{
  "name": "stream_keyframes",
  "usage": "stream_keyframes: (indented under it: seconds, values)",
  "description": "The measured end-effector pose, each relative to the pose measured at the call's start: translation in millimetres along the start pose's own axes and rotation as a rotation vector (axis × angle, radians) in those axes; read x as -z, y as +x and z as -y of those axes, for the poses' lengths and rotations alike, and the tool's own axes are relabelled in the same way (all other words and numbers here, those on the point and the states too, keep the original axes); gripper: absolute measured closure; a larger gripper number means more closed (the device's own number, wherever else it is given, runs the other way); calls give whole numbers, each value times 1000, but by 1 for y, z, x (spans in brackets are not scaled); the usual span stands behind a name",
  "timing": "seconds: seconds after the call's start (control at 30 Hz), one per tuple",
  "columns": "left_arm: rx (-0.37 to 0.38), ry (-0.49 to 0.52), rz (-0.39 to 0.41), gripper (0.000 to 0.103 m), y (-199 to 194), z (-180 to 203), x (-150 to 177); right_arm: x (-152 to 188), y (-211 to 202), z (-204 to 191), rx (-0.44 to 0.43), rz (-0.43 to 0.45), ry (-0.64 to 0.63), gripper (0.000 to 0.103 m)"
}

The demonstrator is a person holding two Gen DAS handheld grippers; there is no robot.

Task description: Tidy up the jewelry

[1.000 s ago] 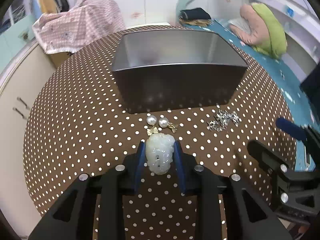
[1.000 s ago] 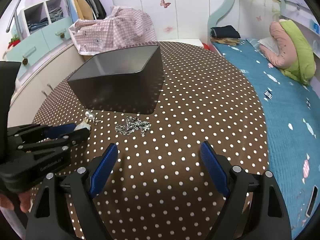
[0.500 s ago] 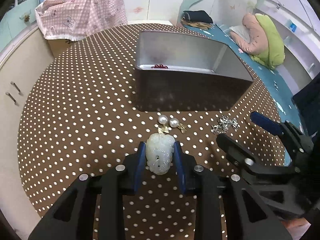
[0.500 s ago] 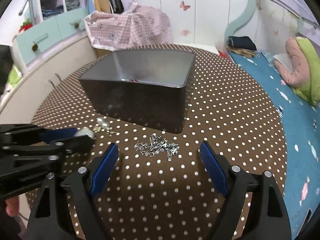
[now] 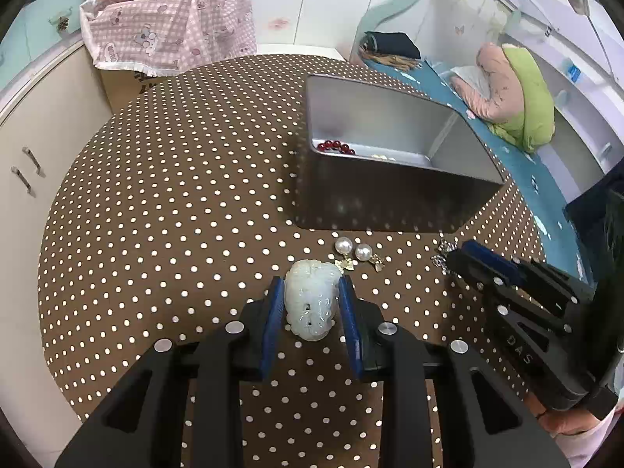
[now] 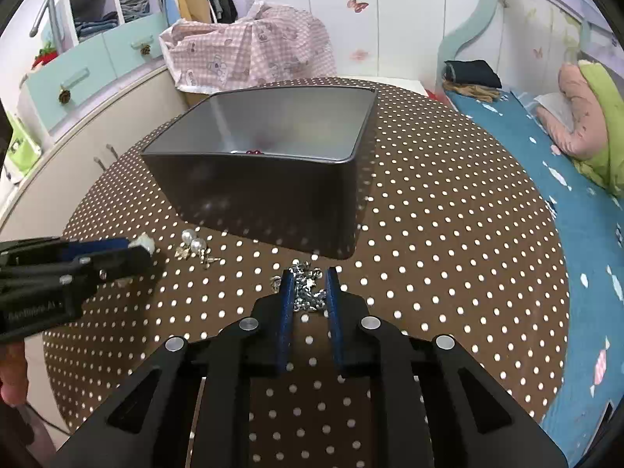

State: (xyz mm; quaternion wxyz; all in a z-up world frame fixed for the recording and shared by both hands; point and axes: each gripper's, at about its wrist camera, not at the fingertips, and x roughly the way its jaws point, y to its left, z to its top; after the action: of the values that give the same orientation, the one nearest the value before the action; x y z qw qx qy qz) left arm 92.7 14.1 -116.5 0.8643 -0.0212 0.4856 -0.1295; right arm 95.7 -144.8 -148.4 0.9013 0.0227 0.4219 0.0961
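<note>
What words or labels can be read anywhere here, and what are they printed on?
"DAS": on the black body of the right tool, seen from the left camera.
Pale lettering on the side of the left tool: blurred, unreadable.
Dark marks on the cardboard box under the pink checked cloth: mostly hidden, unreadable.
Nothing else carries text.

The left tool (image 5: 312,304) sits low over the worktop (image 5: 175,214), its two blue-padded fingers (image 5: 273,312) pressed against either side of a pale carved pendant (image 5: 311,301). To its right, the right tool (image 6: 308,292) points toward the far side, fingers (image 6: 286,300) drawn narrowly together around a silver chain (image 6: 306,286). A bit of hand (image 6: 11,370) shows behind the left tool.
</note>
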Motion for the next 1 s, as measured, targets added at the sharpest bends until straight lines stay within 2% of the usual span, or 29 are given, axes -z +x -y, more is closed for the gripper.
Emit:
stream_keyframes:
  seconds: [0.27, 0.4, 0.43, 0.47, 0.5, 0.53, 0.7, 0.8, 0.83, 0.87, 1.0]
  values:
    - [25, 2, 31, 76, -14, 4, -1, 5, -30, 6, 20, 53, 14, 89]
    - [37, 3, 47, 76, -22, 6, -1, 5, -28, 5, 15, 10, 19, 84]
    - [39, 2, 46, 76, -22, 6, -1, 5, -24, 4, 32, -7, 14, 73]
    - [40, 1, 46, 76, -23, 6, -1, 5, -21, 2, 43, -14, 4, 55]
    - [40, 0, 45, 76, -23, 5, 0, 5, -20, -1, 43, -10, -6, 49]
    - [39, -1, 45, 76, -22, 3, -1, 5, -19, -3, 28, -5, -11, 47]
    - [33, -16, 41, 76, -21, -2, -2, 6, -3, -9, -4, -12, -36, 48]
    - [34, -23, 41, 76, -20, -6, -2, 10, -4, -16, 24, 6, -99, 63]
    - [34, -27, 40, 76, -20, -7, -2, 11, -4, -16, 11, 4, -95, 75]
    - [35, -33, 39, 76, -19, -9, -2, 11, -4, -17, 13, 4, -100, 80]
    - [41, -37, 41, 76, -20, -10, 1, 16, -8, -20, 18, 17, -123, 85]
